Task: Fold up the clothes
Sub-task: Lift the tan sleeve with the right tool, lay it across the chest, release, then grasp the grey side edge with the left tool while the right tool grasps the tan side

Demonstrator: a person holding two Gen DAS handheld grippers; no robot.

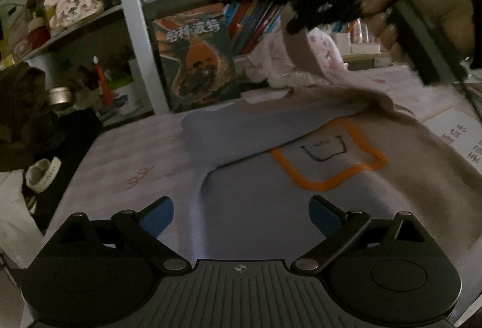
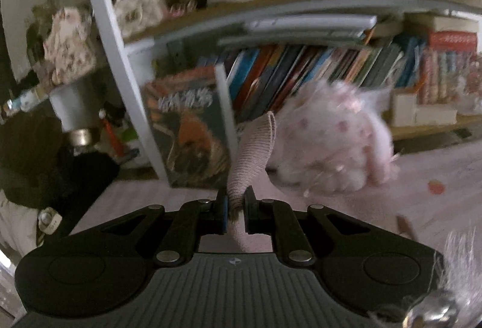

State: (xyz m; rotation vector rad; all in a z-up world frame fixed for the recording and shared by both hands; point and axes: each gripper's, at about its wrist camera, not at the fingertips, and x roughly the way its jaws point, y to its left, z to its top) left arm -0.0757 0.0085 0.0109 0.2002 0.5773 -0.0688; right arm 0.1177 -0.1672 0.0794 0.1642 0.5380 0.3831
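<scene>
The sweater [image 1: 316, 177] is spread on the worktop [image 1: 126, 165] just ahead of the left tongs [image 1: 241, 215], whose blue pads [image 1: 158, 218] stand wide apart with nothing between them, hovering over the near part of the cloth. Its right sleeve is lifted by the right tongs [image 2: 235, 204], which are clamped nearly closed on the ribbed cuff [image 2: 256, 153]; in the left wrist view these tongs are seen up and to the right, gripped by a hand [image 1: 421, 8], with the sleeve hanging from them down to the body. The step in hand is judged to be the folding of that sleeve across the chest. It would be done well if the cuff were carried level over the orange square print [image 1: 331, 159], the sleeve kept taut so no crease is dragged in, and the body pinned by the left tongs if it starts to slide. The long axis seems to run away from the left tongs, neck at the far end, though dim light leaves this unsure. A pink fluffy garment [image 2: 334, 144] lies beyond the right tongs and should be kept clear.
</scene>
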